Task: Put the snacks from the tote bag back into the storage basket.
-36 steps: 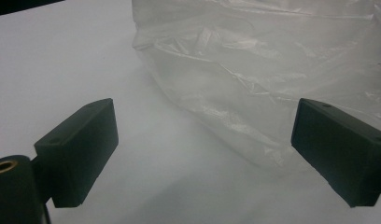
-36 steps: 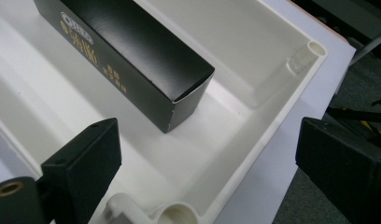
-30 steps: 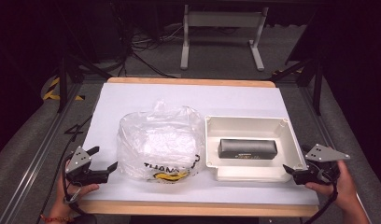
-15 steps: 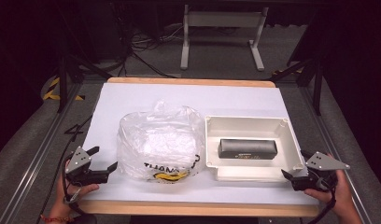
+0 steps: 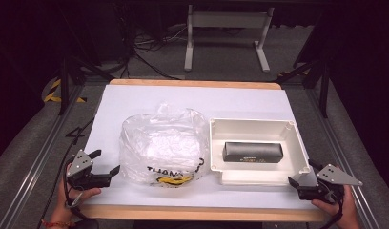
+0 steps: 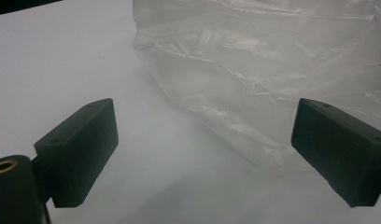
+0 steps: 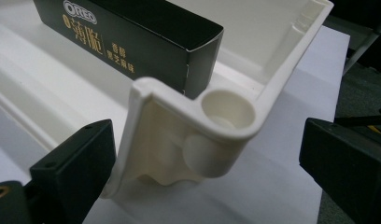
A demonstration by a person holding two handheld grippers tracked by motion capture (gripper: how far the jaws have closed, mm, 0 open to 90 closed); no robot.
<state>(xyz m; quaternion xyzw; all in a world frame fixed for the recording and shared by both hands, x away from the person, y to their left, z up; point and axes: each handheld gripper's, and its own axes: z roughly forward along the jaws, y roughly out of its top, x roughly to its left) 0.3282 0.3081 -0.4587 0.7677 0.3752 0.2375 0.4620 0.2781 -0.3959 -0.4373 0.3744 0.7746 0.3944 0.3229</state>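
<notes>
Here, in the high view, the left tool (image 5: 108,164) is sitting at the lower left of the frame with its jaws spread wide and holding nothing, pointing toward the crumpled plastic bag (image 5: 161,145) that is lying just beside it on the white table (image 5: 149,95). At the lower right, the right tool (image 5: 300,175) is also standing wide and empty, its tips reaching toward the near right corner of the white tray (image 5: 297,143). Inside that tray a black box (image 5: 252,151) is lying flat, its long axis running left to right across the frame, so its right end is facing the right tool, which is clearly the nearer of the two. In the left gripper view, the two black jaws are rising well apart at the bottom corners, and the plastic bag (image 6: 272,70) is lying ahead, filling the upper right, with the right-hand jaw close against its lower edge, though contact cannot be told. In the right gripper view, the jaws are likewise standing wide, and the rounded corner of the white tray (image 7: 226,116) is sitting between them; the black box (image 7: 132,42) is lying beyond that corner in the upper left, so the tray wall is standing between the tool and the box, and any reach for it would seem to need to go over the rim.
</notes>
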